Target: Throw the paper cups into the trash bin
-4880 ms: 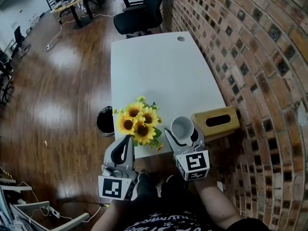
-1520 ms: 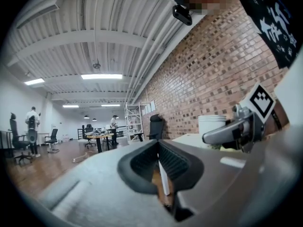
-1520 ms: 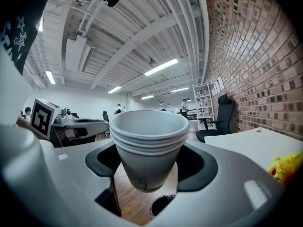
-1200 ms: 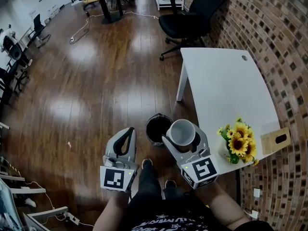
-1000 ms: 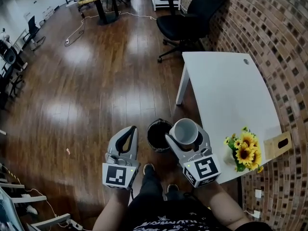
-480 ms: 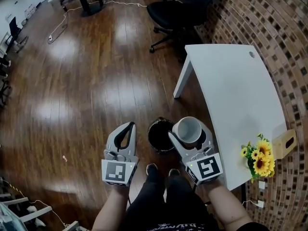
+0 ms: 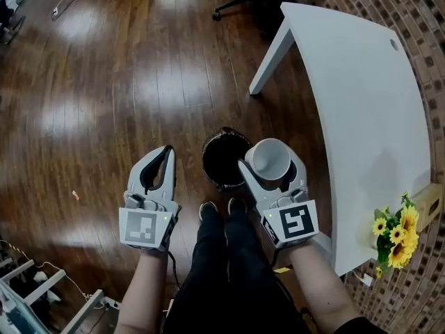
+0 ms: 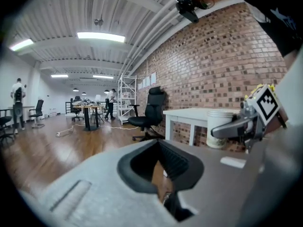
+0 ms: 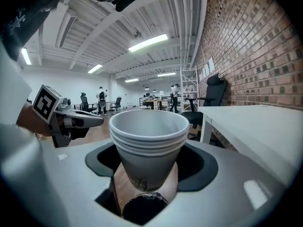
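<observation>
1. White paper cups (image 7: pixel 270 157), several nested into one stack to judge by the rims, stand upright just right of the middle of the head view. The jaws of the right gripper (image 7: pixel 272 168) are spread wide and pressed against the sides of the stack.
2. At the centre of the frame, the black trash bin (image 7: pixel 224 158) stands on the wooden floor (image 7: pixel 104 103). From above, the stack sits over the bin's right rim, not over its middle.
3. In the right gripper view the bin's dark mouth (image 9: pixel 140 213) shows straight below the base of the paper cups (image 9: pixel 147 141). So the line is close, I reckon. A small shift toward the left of the head view would put the drop over the middle.
4. Paper this light can bounce off a rim, so the stack should probably be brought lower before it is let go.
5. The jaws should open fully and at once. A half-opening could tip the stack sideways.
6. The left gripper (image 7: pixel 164 160) is at the lower left, its jaws closed on nothing, apart from the bin. It is best kept there.
7. The white desk (image 7: pixel 361 96) fills the upper right, and its leg lands near the bin. Any swing should avoid that side.
</observation>
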`<state>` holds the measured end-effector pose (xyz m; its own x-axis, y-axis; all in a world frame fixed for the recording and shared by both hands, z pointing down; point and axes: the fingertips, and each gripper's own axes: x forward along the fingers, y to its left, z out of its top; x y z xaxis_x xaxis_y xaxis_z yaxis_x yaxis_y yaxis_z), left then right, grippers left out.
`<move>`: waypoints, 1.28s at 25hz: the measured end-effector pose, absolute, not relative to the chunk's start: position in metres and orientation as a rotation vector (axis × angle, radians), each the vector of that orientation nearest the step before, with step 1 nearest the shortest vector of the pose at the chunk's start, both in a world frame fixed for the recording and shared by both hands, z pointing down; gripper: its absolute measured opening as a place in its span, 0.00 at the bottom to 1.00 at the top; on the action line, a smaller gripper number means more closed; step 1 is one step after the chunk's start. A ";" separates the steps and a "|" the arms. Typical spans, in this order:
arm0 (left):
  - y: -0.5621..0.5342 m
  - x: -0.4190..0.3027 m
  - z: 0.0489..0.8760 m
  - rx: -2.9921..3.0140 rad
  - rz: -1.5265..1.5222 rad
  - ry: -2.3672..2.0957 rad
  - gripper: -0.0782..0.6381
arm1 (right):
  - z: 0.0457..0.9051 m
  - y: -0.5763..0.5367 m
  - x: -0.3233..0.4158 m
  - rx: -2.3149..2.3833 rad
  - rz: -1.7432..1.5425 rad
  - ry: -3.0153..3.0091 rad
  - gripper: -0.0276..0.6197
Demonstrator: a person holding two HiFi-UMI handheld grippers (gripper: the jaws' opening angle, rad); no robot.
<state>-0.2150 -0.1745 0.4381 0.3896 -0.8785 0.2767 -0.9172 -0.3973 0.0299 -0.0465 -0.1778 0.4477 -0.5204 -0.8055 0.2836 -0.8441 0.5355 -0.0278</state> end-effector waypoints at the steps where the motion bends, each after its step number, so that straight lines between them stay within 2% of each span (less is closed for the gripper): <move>1: -0.176 -0.215 0.449 2.457 0.336 -1.609 0.12 | 0.460 -0.180 -0.046 1.385 0.246 -2.531 0.56; 18: -0.174 -0.180 0.623 2.361 0.436 -1.451 0.12 | 0.653 -0.179 -0.041 1.281 0.396 -2.388 0.57; 32: -0.215 -0.162 0.652 2.431 0.421 -1.420 0.12 | 0.675 -0.195 -0.044 1.273 0.424 -2.384 0.57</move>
<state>-0.1622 -0.2148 0.6522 0.4702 -0.7906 0.3922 -0.8766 -0.4700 0.1034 -0.0436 -0.1950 0.6750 -0.5034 -0.7171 0.4822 -0.8394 0.5382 -0.0758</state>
